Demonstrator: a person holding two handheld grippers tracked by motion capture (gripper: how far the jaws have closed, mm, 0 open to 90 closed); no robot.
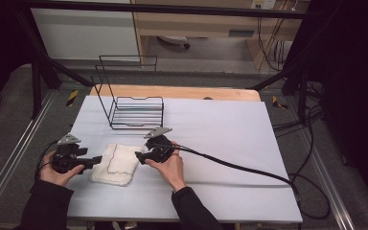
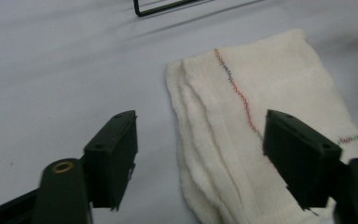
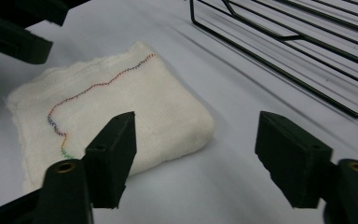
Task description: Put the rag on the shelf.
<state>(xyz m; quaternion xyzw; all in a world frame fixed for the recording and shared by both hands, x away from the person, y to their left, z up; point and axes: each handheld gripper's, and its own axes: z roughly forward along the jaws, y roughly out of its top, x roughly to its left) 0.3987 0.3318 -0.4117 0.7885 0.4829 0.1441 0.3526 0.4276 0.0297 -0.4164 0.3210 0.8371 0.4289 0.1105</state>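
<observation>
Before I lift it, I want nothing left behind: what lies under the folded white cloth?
The folded white cloth lies flat on the pale table cover, several layers stacked at its edge. No bulge shows, but anything between or beneath the layers is covered.

The near end of the folded white cloth (image 2: 251,135) is cut off by the bottom edge. The wire rack (image 3: 298,51) beyond the cloth is cropped at top and right, and the coloured stitched lettering (image 2: 352,138) is too small to be read.
</observation>
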